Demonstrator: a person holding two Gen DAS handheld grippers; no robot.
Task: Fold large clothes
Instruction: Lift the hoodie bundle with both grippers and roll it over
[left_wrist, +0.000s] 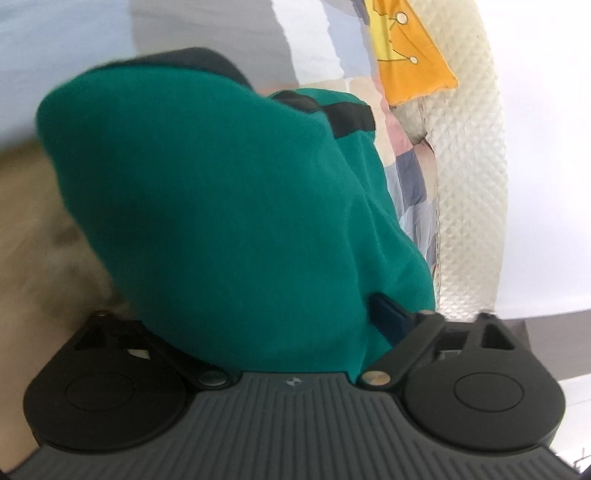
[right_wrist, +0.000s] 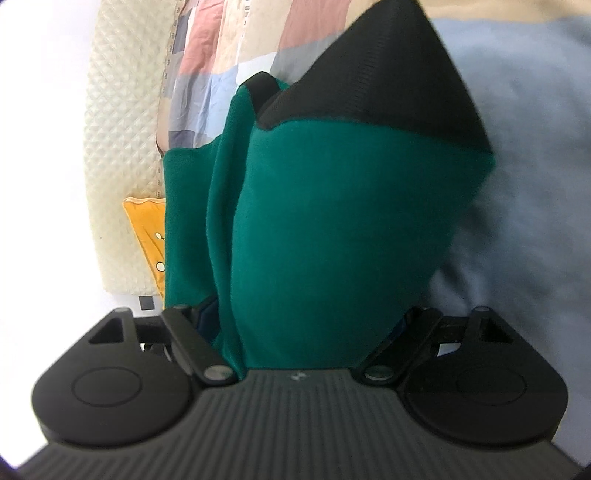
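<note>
Both grippers are buried in the same green garment (left_wrist: 221, 206), so the fingers themselves are hidden. On the left gripper (left_wrist: 291, 332) the linkage arms sit spread wide and cloth fills the gap between them right down to the body, with one dark blue pad (left_wrist: 388, 317) poking out at the lower right. I honestly can't tell whether it's pinching the fabric or just draped in it. Same story for the right gripper (right_wrist: 295, 332): arms splayed, green cloth bunched between, grip unclear.

Moving outward, the garment hangs in loose vertical folds in the middle of both views, with black ribbed trim (right_wrist: 376, 74) at the top of the right view and black bands at the upper centre of the left one. Behind it, a patchwork bedspread (right_wrist: 207, 74) shows in the upper left of the right view, beside a cream quilted cover (left_wrist: 469, 184) and an orange cushion (left_wrist: 410, 55).

Progress-wise, I'd say early to middle: the garment is up off the bed and bunched, no neat flat fold visible yet.
</note>
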